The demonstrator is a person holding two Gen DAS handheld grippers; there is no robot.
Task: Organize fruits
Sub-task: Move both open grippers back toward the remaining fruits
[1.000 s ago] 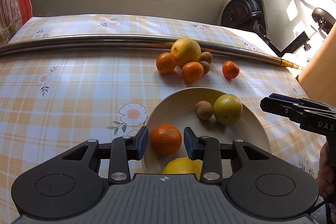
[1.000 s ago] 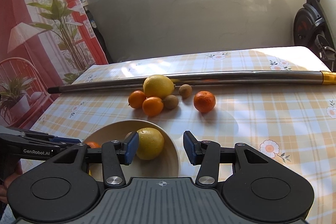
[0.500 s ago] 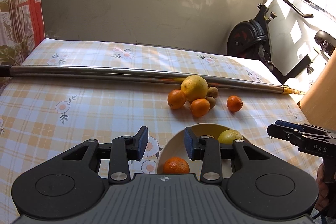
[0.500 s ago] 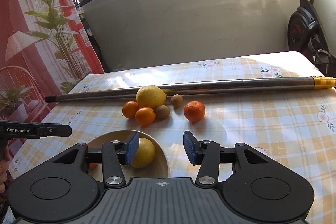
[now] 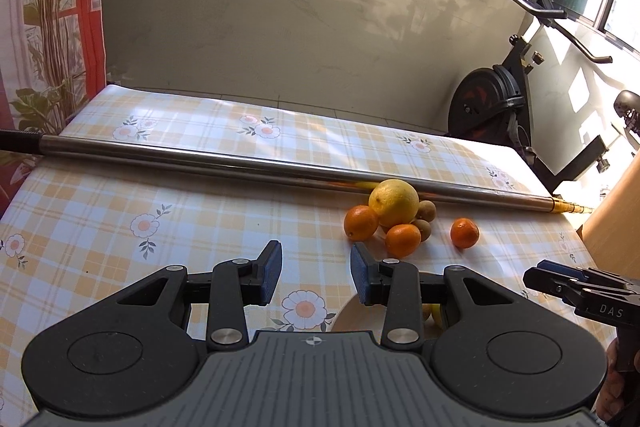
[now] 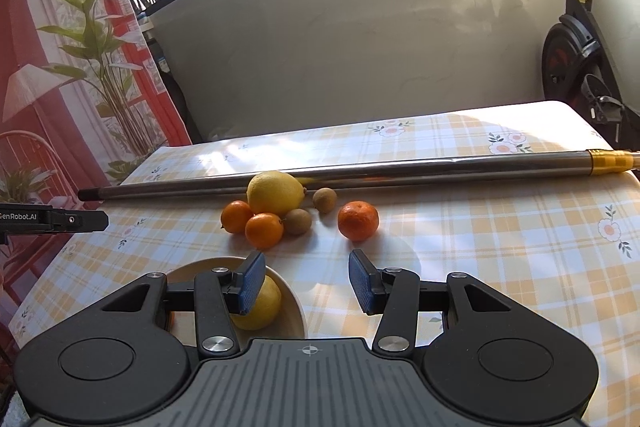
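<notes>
A glossy, wipe-clean checked cloth (image 5: 208,227) covers the table. Near its far edge lies a polished metal pole (image 6: 400,169) with a brass-coloured end. The bowl (image 6: 294,311) looks smooth and matt. The kiwis (image 6: 298,221) are dull and fuzzy; the oranges (image 6: 358,221) have pitted, faintly shiny peel.

Left hand-held gripper (image 5: 316,273) lifted off the bowl (image 5: 346,317), empty; the orange it straddled a second ago stayed in the bowl, now hidden.
</notes>
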